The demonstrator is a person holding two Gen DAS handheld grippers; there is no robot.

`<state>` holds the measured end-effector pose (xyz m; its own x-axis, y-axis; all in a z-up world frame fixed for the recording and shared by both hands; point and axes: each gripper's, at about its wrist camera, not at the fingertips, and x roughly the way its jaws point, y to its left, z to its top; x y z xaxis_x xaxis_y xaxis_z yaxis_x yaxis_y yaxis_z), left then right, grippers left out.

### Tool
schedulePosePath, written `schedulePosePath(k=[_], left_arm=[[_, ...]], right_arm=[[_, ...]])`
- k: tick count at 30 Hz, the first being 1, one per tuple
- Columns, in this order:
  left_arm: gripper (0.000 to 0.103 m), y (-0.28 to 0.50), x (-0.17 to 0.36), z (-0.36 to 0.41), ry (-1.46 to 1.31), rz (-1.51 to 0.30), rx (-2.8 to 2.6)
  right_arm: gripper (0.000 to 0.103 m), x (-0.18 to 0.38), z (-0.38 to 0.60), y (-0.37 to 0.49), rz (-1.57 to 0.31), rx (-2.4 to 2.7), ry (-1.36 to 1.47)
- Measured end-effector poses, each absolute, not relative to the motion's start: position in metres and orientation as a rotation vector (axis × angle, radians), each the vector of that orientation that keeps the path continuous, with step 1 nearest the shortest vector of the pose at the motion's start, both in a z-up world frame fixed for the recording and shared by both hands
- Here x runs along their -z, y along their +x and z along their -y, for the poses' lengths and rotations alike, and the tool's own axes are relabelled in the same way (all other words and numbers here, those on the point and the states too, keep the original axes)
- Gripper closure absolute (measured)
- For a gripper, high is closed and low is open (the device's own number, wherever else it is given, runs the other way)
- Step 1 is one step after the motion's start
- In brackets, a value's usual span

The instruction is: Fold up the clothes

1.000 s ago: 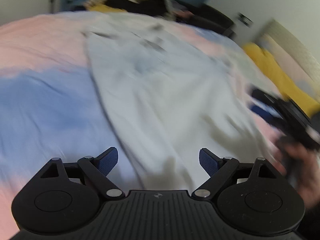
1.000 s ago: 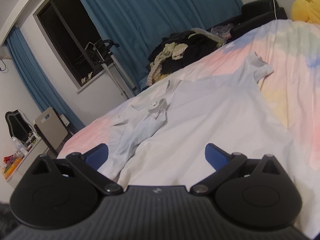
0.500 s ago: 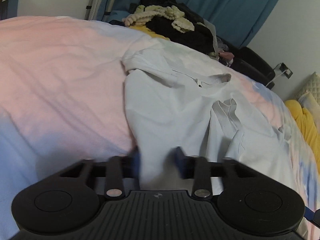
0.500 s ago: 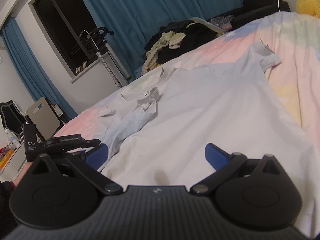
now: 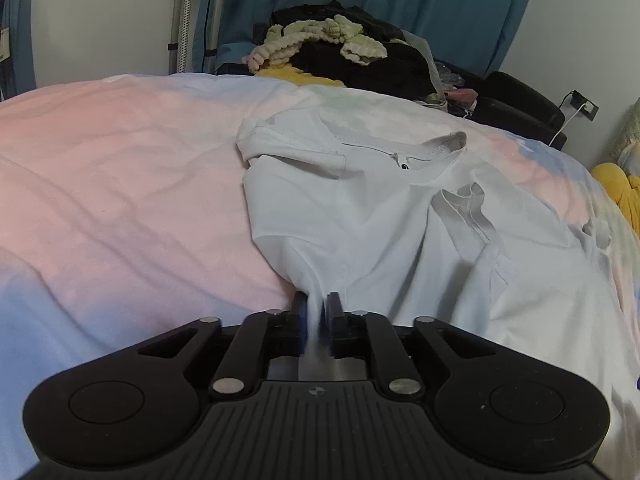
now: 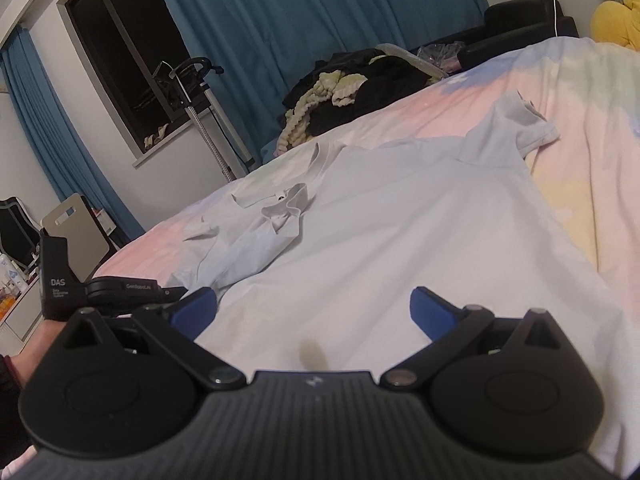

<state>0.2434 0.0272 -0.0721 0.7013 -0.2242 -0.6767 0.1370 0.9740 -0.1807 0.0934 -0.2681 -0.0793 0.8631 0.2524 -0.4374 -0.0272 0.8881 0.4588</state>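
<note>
White T-shirt [image 5: 360,216]: spread on the bed [image 5: 120,168], collar toward 12 o'clock, one sleeve already flopped across the chest. Hem pinched at 6 o'clock between jaws of the left gripper [image 5: 317,304], clamped tight. Right gripper [image 6: 312,308] low over the hem, jaws apart, holding nothing. Likely snag: thin, limp cotton slipping out or bunching if lifted one-sided. Soft, wrinkled knit; plush pastel bedcover beneath; clothes pile [image 5: 344,52] at 12 o'clock.

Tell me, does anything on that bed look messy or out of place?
Yes. The white T-shirt is not lying flat: one sleeve is flopped across its chest, and the other sleeve is bunched near the collar. The left claw pinches its edge into a ridge. Behind the bed, a heap of clothes sits unfolded.
</note>
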Motion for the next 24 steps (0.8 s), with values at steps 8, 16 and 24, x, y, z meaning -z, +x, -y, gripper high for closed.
schedulePosePath(k=[8, 16, 24], left_arm=[[0.035, 0.181, 0.027, -0.010, -0.058, -0.692, 0.250], [0.014, 0.101, -0.003, 0.031, 0.013, -0.545, 0.321], [0.008, 0.068, 0.017, 0.050, -0.024, -0.500, 0.329]], right_arm=[[0.000, 0.066, 0.269, 0.081, -0.466, -0.144, 0.425], [0.000, 0.053, 0.270, 0.059, -0.417, -0.147, 0.388], [0.000, 0.046, 0.265, 0.033, -0.380, -0.139, 0.337]])
